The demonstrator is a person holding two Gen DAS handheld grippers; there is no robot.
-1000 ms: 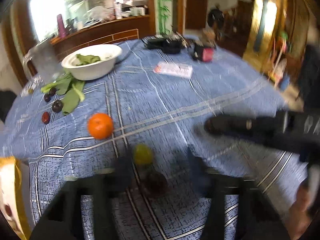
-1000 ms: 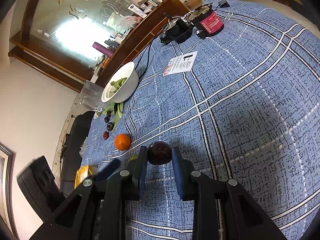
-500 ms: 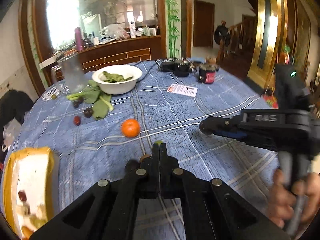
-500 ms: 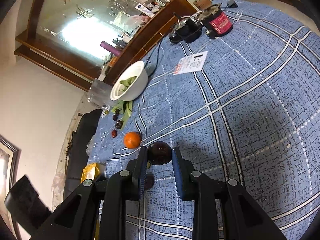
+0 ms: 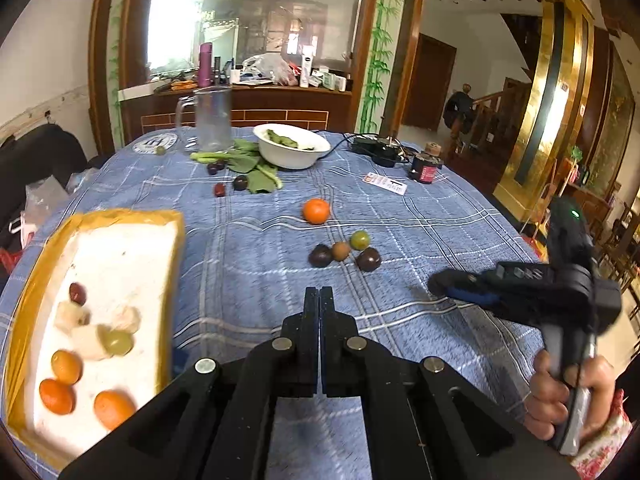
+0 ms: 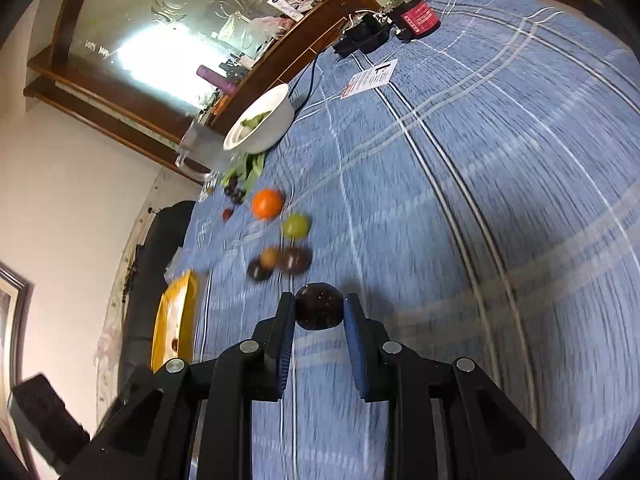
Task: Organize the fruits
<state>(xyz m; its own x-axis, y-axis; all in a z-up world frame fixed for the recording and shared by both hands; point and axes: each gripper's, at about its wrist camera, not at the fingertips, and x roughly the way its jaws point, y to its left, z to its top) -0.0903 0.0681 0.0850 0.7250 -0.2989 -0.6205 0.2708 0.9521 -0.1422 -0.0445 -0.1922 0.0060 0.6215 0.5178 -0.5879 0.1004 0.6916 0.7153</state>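
The right gripper (image 6: 319, 312) grips a dark plum (image 6: 319, 306) between its jaws, above the table (image 6: 460, 200). The left gripper (image 5: 319, 300) is closed, empty. Likely next: carrying the plum to the yellow tray (image 5: 132, 216), left of both jaws.

My left claw (image 5: 319, 294) is pressed fully together with nothing between its fingers, angled downward. My right claw (image 6: 319, 312) also tilts down, its pads clamped on a dark plum (image 6: 319, 306). My right hand (image 5: 568, 396) grips its handle at four o'clock.
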